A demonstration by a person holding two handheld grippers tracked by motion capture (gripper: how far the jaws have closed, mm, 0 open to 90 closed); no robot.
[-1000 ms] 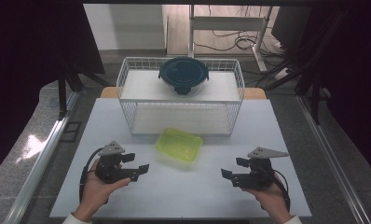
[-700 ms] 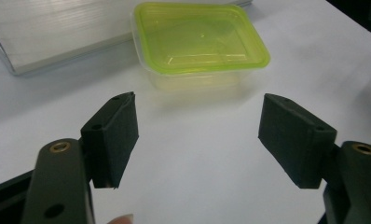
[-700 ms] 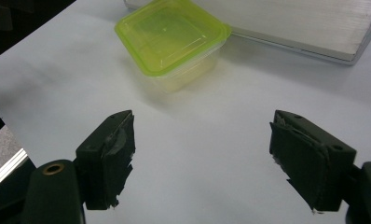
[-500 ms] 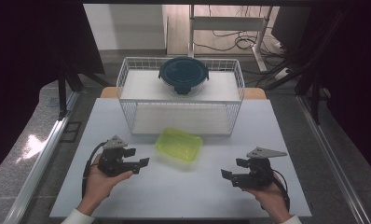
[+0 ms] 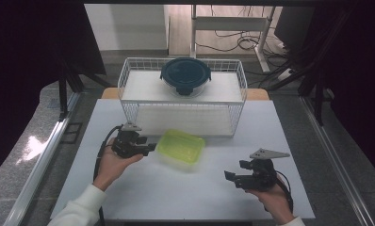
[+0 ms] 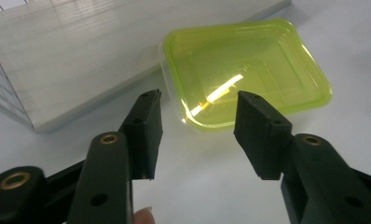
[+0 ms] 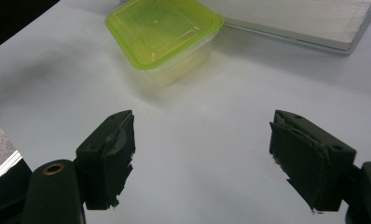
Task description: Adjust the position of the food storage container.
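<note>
The lime-green lidded container [image 5: 181, 148] is being approached from its left by the left gripper [image 5: 148, 149], whose jaws have just been closing yet are standing apart with nothing between them. The container is lying on the white table [image 5: 185, 197], just near of the wire basket [image 5: 129, 101]. The right gripper [image 5: 230, 176] is being held apart, idle, well right. The lid's near-left corner should be straddled squarely before being clamped

Above the middle of my high view I see a white wire basket [image 5: 129, 89] on the far part of the white table [image 5: 185, 197], a round dark-lidded container [image 5: 185, 75] on the basket's flat white top, and cables [image 5: 237, 42] on the floor at upper right
</note>
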